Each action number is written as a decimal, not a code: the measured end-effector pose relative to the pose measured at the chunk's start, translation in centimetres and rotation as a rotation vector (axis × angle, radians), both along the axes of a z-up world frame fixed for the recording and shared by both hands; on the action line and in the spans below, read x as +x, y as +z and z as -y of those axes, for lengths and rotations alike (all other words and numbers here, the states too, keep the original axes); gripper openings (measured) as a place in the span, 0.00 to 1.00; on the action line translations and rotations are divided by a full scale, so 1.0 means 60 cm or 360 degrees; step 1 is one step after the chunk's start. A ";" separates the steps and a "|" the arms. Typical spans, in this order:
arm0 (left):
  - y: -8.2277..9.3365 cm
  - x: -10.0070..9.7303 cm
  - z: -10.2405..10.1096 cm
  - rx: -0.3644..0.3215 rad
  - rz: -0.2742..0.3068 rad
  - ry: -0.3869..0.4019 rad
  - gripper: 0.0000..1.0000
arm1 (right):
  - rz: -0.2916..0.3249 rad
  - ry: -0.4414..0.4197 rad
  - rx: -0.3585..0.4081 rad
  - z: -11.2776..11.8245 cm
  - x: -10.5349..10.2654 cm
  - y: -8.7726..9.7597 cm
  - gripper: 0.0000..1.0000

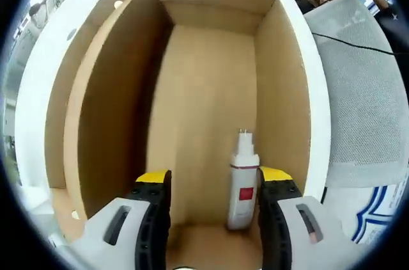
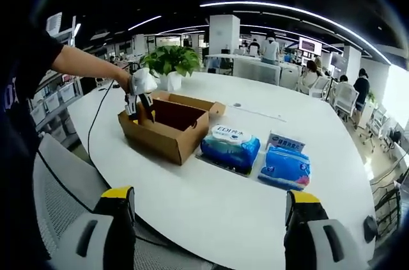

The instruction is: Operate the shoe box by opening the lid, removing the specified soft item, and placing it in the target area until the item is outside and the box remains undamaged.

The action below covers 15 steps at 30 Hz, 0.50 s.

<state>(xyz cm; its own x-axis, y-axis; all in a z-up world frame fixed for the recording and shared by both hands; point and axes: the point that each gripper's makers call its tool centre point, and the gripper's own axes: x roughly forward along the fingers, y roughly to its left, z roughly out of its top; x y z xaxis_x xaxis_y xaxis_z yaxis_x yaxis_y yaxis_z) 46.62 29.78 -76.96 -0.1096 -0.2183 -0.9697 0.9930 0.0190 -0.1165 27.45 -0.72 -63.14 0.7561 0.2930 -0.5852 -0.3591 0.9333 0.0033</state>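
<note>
I look down into the open cardboard shoe box (image 1: 204, 91) in the left gripper view. A white tube with a red label (image 1: 243, 183) lies on its floor near the right wall. My left gripper (image 1: 214, 183) is open, its jaws inside the box, and the tube sits just inside the right jaw. In the right gripper view the box (image 2: 167, 130) stands on the white table (image 2: 211, 212) with a hand holding the left gripper (image 2: 142, 115) in it. My right gripper (image 2: 209, 203) hangs open above the table's near edge, holding nothing.
Two soft blue packs (image 2: 230, 145) (image 2: 284, 167) lie on the table right of the box. A potted plant (image 2: 169, 62) stands behind it. A grey mesh chair (image 2: 61, 199) is at the near left. People sit at desks far back.
</note>
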 end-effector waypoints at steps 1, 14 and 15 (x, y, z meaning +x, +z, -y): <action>-0.001 -0.005 0.000 -0.0001 -0.0012 0.0009 0.54 | 0.0000 0.0006 -0.0001 -0.003 0.001 -0.001 0.98; -0.016 -0.015 -0.006 0.0018 0.0042 -0.0040 0.44 | 0.0005 0.0017 0.0001 -0.007 0.006 -0.002 0.97; -0.016 -0.015 -0.007 0.0023 0.0043 -0.0039 0.43 | 0.0005 0.0017 0.0002 -0.007 0.006 -0.002 0.97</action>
<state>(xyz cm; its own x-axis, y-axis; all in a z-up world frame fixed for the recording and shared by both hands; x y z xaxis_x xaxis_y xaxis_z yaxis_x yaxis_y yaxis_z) 45.70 30.23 -77.93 -0.0882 -0.2019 -0.9754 0.9960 -0.0038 -0.0893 27.83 -0.32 -63.29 0.7548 0.3016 -0.5826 -0.3689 0.9295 0.0033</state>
